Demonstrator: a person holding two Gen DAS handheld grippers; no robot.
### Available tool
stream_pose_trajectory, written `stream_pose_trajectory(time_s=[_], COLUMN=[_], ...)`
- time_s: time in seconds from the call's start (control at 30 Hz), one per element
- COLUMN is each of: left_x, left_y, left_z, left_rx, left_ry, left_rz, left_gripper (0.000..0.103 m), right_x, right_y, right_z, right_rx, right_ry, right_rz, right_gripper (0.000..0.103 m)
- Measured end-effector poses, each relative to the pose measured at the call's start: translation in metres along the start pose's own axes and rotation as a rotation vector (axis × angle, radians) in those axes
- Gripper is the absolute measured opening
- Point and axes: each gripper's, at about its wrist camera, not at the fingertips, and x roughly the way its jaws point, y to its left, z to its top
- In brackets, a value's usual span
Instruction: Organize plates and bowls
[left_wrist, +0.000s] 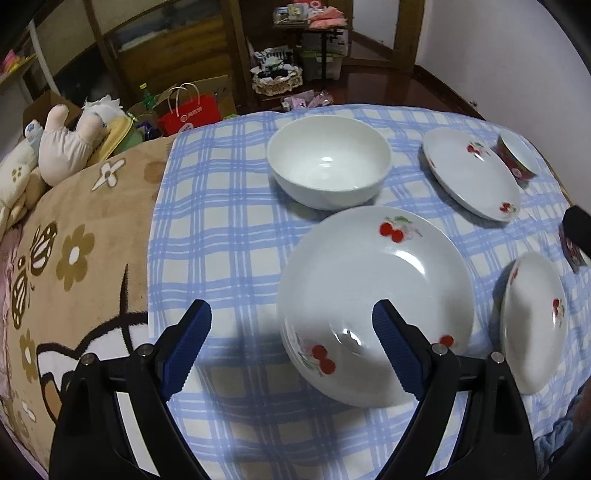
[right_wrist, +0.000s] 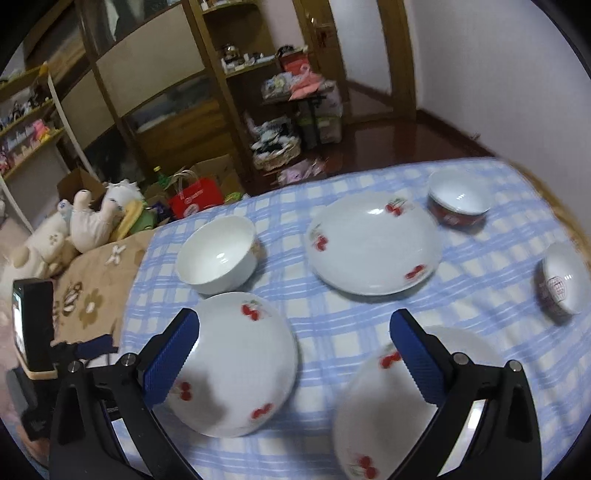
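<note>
Blue-padded fingers of my left gripper (left_wrist: 291, 343) fill the bottom of the left wrist view, jaws spread wide and holding nothing; its right-hand pad overlaps the near cherry plate (left_wrist: 373, 295) in the lower centre of the frame, though I cannot tell whether it touches the rim. My right gripper (right_wrist: 295, 354) is likewise wide and empty, hovering in the lower half of its view above the checked cloth (right_wrist: 332, 317), with one cherry plate showing at each pad: the near plate lower left and a second cherry plate (right_wrist: 384, 413) lower right, blurred. I judge the task barely begun: every piece lies singly on the cloth and nothing is stacked. Mid-frame in the right wrist view, a third cherry plate (right_wrist: 373, 243) sits centre right, and the plain white bowl (right_wrist: 218, 254) sits centre left, just beyond the near plate. Farther out, a red-sided bowl (right_wrist: 458, 206) stands upright at the upper right, and a second small patterned bowl (right_wrist: 561, 280) appears tilted toward the right edge. Remaining work, as I read it: nest three plates, then gather three bowls. Both grippers point forward and slightly downward over the cloth.
</note>
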Motion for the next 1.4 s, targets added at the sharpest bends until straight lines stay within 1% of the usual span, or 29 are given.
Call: stream_pose_trajectory(time_s=[0.17,0.27,0.37,0.43,0.53,0.6,0.63,0.73,0.8,0.93,1.03,1.1,1.13,1.2,1.23,1.27,1.3,1.37,1.4], left_x=[0.009,0.019,0.028,0.035,0.043,0.049,0.052,0.059,0.062,0.073,0.08,0.084,0.087,0.089,0.091,0.092,0.092,0.092,0.091], left_y=[0.011,0.015,0.015,0.014,0.013,0.011,0.011,0.012,0.013,0.014,0.015,0.016,0.016,0.016,0.016,0.015,0.015,0.015,0.014], left_z=[0.007,0.009,0.01,0.011,0.011,0.01,0.01,0.007,0.006,0.005,0.002,0.0,-0.001,-0.003,-0.003,-0.004,-0.004,-0.004,-0.005], left_rx=[-0.022,-0.031,-0.033,-0.034,-0.035,-0.032,-0.033,-0.051,-0.062,-0.057,-0.05,-0.053,-0.058,-0.06,-0.058,-0.053,-0.053,-0.056,-0.059], left_ry=[0.003,0.03,0.058,0.076,0.099,0.118,0.127,0.144,0.157,0.197,0.212,0.224,0.229,0.237,0.239,0.241,0.237,0.231,0.231], left_rz=[0.006,0.011,0.011,0.011,0.015,0.014,0.014,0.0,-0.011,-0.021,0.004,0.009,0.006,0.002,0.001,-0.006,-0.013,-0.03,-0.04], left_gripper=[0.088,0.088,0.088,0.088,0.088,0.088,0.087,0.084,0.084,0.084,0.084,0.081,0.077,0.073,0.066,0.063,0.062,0.053,0.05], right_x=[0.022,0.031,0.04,0.047,0.058,0.065,0.07,0.081,0.087,0.096,0.098,0.099,0.099,0.1,0.1,0.1,0.101,0.102,0.102], right_y=[-0.005,-0.008,-0.011,-0.013,-0.015,-0.014,-0.013,-0.012,-0.012,-0.012,-0.013,-0.013,-0.012,-0.011,-0.011,-0.01,-0.009,-0.007,-0.006], right_z=[0.0,-0.006,-0.013,-0.018,-0.024,-0.027,-0.029,-0.034,-0.039,-0.045,-0.046,-0.047,-0.048,-0.049,-0.05,-0.051,-0.05,-0.052,-0.053], right_rx=[0.064,0.078,0.065,0.064,0.071,0.061,0.055,0.049,0.05,0.041,0.04,0.035,0.03,0.026,0.025,0.022,0.019,0.012,0.007], right_ry=[0.029,0.044,0.059,0.074,0.101,0.122,0.135,0.163,0.18,0.208,0.216,0.218,0.222,0.225,0.226,0.228,0.232,0.244,0.246], right_rz=[0.009,-0.014,-0.025,-0.04,-0.021,-0.015,-0.016,-0.02,-0.019,-0.025,-0.037,-0.047,-0.054,-0.06,-0.061,-0.061,-0.062,-0.061,-0.059], right_gripper=[0.103,0.103,0.103,0.099,0.091,0.082,0.081,0.076,0.069,0.061,0.059,0.052,0.051,0.051,0.05,0.046,0.038,0.031,0.027])
